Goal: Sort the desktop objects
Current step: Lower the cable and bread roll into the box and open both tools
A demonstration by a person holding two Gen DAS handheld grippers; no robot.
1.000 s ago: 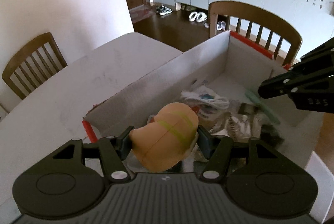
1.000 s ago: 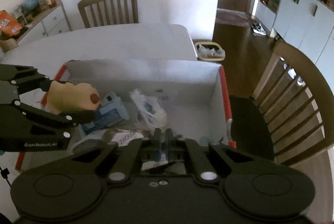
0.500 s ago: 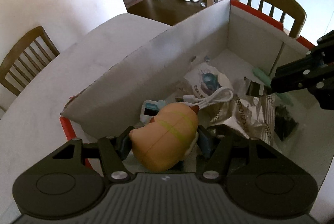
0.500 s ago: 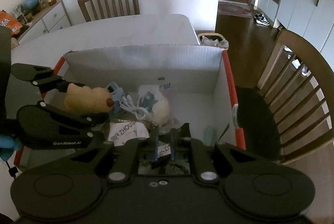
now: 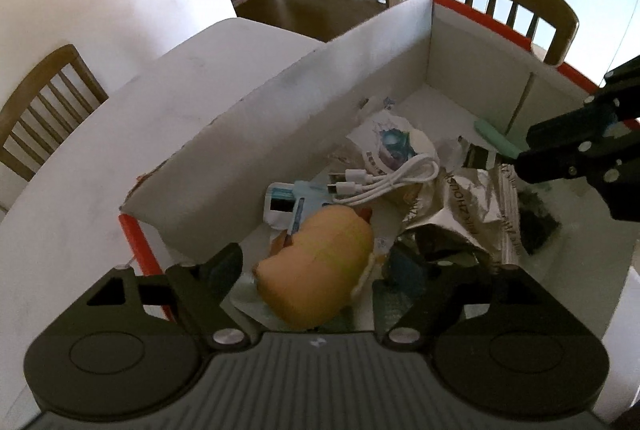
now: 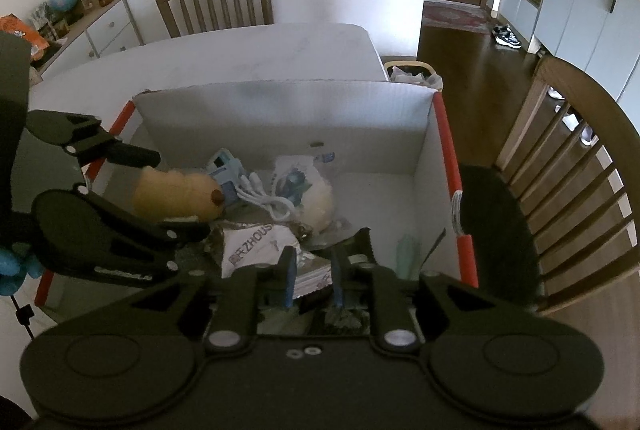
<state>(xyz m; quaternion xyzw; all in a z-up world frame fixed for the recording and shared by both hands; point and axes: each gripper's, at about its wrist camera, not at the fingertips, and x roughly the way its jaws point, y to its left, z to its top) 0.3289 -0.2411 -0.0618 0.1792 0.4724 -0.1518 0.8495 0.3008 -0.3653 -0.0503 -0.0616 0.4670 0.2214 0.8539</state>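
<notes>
- Opening over the box, the left claw lets go of the tan plush toy — toy sits inside, btwn the jaws, pads clear.
- Right claw — jaws opening, nearly closed, low over a crumpled packet; prob. just dropped sth.

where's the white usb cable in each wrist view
Left wrist: white usb cable lies in the box's middle, just beyond the tan plush toy.
Right wrist: white usb cable lies centre-left in the box, right of the tan plush toy.
Shared landmark: the crumpled ZHOUS wrapper.
</notes>
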